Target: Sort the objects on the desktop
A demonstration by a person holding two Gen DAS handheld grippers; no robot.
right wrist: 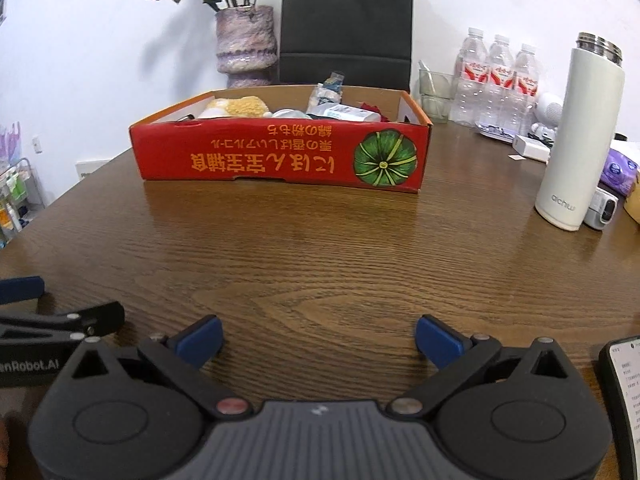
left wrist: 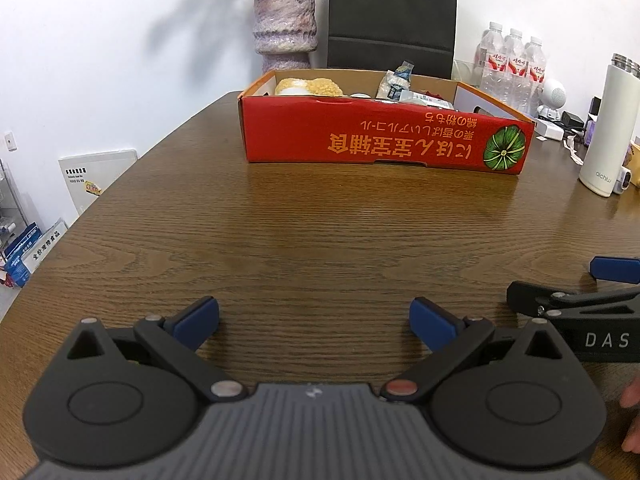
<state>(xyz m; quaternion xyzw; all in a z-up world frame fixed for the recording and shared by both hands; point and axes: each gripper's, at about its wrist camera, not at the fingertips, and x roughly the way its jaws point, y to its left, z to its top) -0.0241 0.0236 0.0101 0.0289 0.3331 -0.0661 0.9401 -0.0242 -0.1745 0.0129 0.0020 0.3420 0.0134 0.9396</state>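
Both the left gripper and the right gripper rest low over the wooden table, jaws spread wide and holding nothing. The red cardboard box stands well ahead of them, with a plush toy and packets inside, so the sorting seems finished or not yet begun. The next move needs a target chosen. The box carries upside-down Japanese writing; the white flask, ahead to the right, reads "aichiw", I think.
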